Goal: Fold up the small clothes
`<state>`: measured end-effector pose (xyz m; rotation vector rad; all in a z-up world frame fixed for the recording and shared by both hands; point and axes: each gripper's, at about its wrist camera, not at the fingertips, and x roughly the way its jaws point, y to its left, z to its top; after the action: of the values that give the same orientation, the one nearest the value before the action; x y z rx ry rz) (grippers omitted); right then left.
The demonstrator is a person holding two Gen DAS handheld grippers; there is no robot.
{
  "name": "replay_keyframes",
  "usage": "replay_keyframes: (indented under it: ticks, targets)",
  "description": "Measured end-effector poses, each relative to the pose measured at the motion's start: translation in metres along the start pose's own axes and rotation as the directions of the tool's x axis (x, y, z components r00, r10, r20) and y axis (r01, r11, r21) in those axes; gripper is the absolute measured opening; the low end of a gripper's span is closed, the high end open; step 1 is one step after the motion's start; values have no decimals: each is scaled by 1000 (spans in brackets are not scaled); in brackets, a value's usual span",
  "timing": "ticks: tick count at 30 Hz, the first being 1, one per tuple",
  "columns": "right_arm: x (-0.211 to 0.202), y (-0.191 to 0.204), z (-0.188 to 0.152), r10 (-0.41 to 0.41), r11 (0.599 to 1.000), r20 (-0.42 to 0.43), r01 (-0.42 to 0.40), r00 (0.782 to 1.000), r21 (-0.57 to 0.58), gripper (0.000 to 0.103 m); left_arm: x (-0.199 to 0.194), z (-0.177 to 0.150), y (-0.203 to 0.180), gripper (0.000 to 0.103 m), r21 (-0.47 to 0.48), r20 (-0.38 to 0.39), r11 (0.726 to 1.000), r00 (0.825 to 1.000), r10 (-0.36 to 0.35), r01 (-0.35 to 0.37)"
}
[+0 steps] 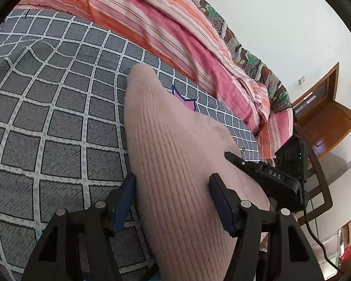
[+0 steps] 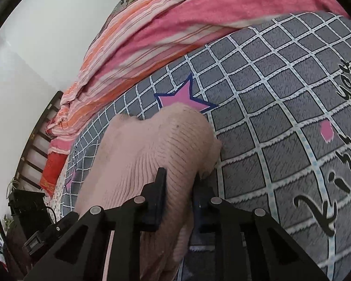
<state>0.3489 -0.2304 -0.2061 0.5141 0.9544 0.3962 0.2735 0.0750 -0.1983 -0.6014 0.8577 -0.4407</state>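
Observation:
A pale pink ribbed knit garment (image 1: 175,159) lies on the grey checked bed sheet (image 1: 46,121). My left gripper (image 1: 173,182) stands wide apart, one finger on each side of the garment, which runs between them. In the right wrist view the same garment (image 2: 156,145) is bunched up and covers part of a pink star print. My right gripper (image 2: 179,182) is shut on a fold of the garment near its edge. The right gripper's body (image 1: 276,175) shows in the left wrist view, just right of the garment.
A pink and orange striped quilt (image 1: 166,23) is heaped along the far side of the bed, also in the right wrist view (image 2: 175,30). A wooden door (image 1: 325,117) and white wall lie beyond. A slatted headboard (image 2: 37,140) stands at the left.

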Motion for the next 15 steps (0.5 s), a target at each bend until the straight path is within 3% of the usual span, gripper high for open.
replay_keyframes:
  ticks: [3, 10, 13, 15]
  targets:
    - [-5, 0, -1, -7, 1000, -7, 7, 1000, -6, 22, -1, 11, 2, 62, 0, 14, 999, 999, 33, -33]
    - [-26, 27, -15, -162, 968, 99, 178, 982, -180, 23, 21, 55, 10, 60, 3, 35, 985, 984, 172, -173]
    - [-21, 24, -18, -176, 958, 123, 199, 977, -205, 23, 43, 67, 8, 52, 61, 25, 973, 975, 220, -221]
    - [-16, 19, -15, -179, 961, 130, 201, 975, -190, 23, 55, 73, 8, 40, 93, 45, 961, 965, 259, -262]
